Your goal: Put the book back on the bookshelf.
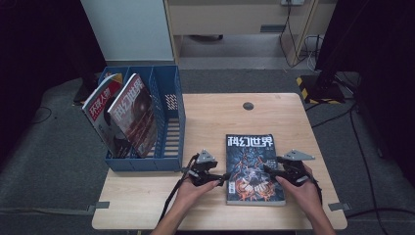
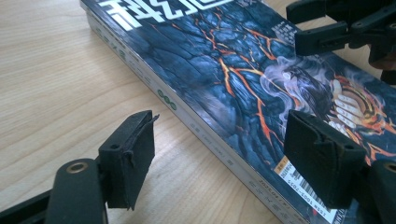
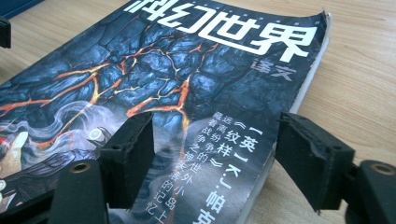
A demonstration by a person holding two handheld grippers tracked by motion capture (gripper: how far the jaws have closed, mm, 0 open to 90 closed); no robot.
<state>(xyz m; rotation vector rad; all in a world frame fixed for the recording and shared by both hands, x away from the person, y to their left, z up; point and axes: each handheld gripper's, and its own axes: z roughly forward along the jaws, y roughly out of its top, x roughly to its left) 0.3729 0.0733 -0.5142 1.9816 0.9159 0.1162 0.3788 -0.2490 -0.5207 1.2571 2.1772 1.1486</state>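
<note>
Both grippers, left (image 1: 221, 177) and right (image 1: 270, 172), jaws apart, straddling magazine (image 1: 252, 166) edges near table (image 1: 205, 122) front edge. Risk: pinching cover only, pages sag, magazine slips.

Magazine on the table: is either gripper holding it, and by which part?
Nothing is held. The magazine lies flat; the left gripper straddles its spine edge and the right gripper its opposite edge, jaws open.
</note>
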